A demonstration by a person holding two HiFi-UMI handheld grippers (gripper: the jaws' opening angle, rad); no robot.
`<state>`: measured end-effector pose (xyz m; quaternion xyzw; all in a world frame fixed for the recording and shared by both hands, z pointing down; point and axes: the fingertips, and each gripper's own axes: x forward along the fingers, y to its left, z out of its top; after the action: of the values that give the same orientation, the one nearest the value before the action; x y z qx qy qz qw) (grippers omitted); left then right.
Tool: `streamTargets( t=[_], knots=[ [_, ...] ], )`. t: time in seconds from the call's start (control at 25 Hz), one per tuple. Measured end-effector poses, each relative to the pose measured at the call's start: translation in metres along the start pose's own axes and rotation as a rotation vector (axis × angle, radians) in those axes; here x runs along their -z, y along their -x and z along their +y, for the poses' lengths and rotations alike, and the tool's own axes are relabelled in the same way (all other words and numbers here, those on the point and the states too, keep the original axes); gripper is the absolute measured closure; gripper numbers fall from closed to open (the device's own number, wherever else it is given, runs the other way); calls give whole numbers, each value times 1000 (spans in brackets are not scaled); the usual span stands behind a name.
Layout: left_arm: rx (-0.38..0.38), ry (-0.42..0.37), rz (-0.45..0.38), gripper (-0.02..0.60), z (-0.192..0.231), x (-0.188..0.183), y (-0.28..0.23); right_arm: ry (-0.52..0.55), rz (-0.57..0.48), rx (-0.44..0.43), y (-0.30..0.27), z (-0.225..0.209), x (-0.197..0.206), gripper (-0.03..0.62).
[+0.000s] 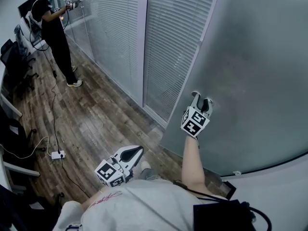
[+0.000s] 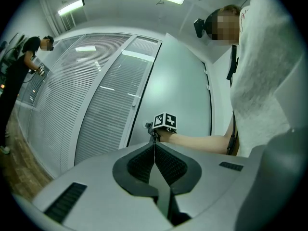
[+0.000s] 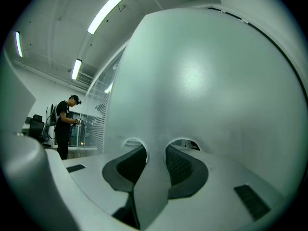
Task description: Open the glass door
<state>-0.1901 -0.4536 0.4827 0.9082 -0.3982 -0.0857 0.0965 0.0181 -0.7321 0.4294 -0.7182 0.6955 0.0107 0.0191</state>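
Observation:
The frosted glass door (image 1: 255,76) stands swung out from the blind-covered glass wall (image 1: 115,32). My right gripper (image 1: 202,99) reaches level to the door near its free edge. In the right gripper view a pale handle-like part of the door (image 3: 155,177) runs between the pads, and the right gripper (image 3: 155,150) is shut on it. The left gripper view shows that gripper's marker cube (image 2: 165,121) against the door (image 2: 183,90). My left gripper (image 1: 138,150) hangs low by my body, away from the door. Its jaws (image 2: 154,146) are shut with nothing in them.
Another person (image 1: 55,32) stands far back left at the glass wall, also holding grippers. Office chairs (image 1: 14,66) line the left side. A power strip (image 1: 57,154) and cables lie on the wooden floor (image 1: 101,119). A black bag (image 1: 221,215) hangs at my right hip.

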Motion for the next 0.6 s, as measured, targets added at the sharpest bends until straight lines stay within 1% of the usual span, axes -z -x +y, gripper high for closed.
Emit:
streamTargets(
  t=[0.2, 0.4, 0.6],
  knots=[
    [18, -8, 4, 563, -14, 4, 5, -3, -3, -23, 12, 2, 1, 462],
    [-6, 16, 7, 563, -21, 3, 18, 0, -2, -46, 26, 9, 0, 462],
    [-3, 7, 1, 563, -34, 2, 26, -2, 5, -80, 39, 14, 0, 462]
  ],
)
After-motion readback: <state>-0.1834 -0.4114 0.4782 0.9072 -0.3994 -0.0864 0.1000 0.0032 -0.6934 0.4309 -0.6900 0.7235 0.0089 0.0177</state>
